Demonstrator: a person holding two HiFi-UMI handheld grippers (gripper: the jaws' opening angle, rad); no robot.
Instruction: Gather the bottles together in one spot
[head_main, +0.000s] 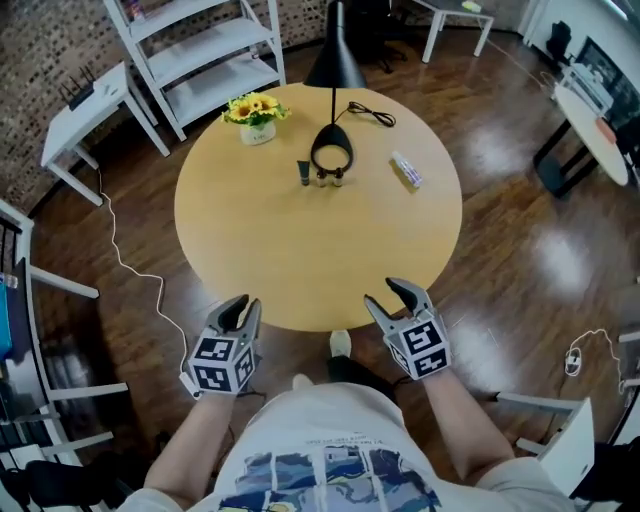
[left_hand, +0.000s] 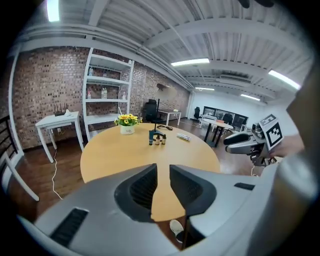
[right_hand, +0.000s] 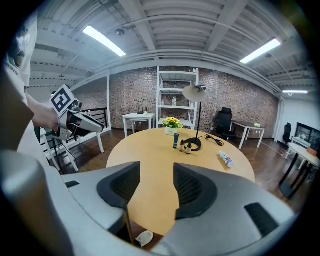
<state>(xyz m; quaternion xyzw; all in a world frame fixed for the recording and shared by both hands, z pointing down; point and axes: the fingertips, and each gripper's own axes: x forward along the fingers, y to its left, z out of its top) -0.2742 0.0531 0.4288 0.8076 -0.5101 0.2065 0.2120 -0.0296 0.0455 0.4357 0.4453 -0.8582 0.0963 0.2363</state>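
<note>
A dark teal bottle (head_main: 303, 173) and two small brown bottles (head_main: 322, 178) stand close together at the far middle of the round wooden table (head_main: 300, 260), next to a lamp's ring base (head_main: 331, 155). A white bottle (head_main: 406, 171) lies on its side to their right, apart from them. My left gripper (head_main: 240, 312) hovers at the table's near edge with its jaws a narrow gap apart and nothing between them. My right gripper (head_main: 392, 296) is level with it at the right, open wide and empty. Both are far from the bottles.
A small pot of yellow flowers (head_main: 257, 115) stands at the table's far left, and the lamp's black cable (head_main: 370, 113) trails off the far side. White shelves (head_main: 200, 50) and a small white table (head_main: 95, 105) stand beyond. The person's feet show under the near edge.
</note>
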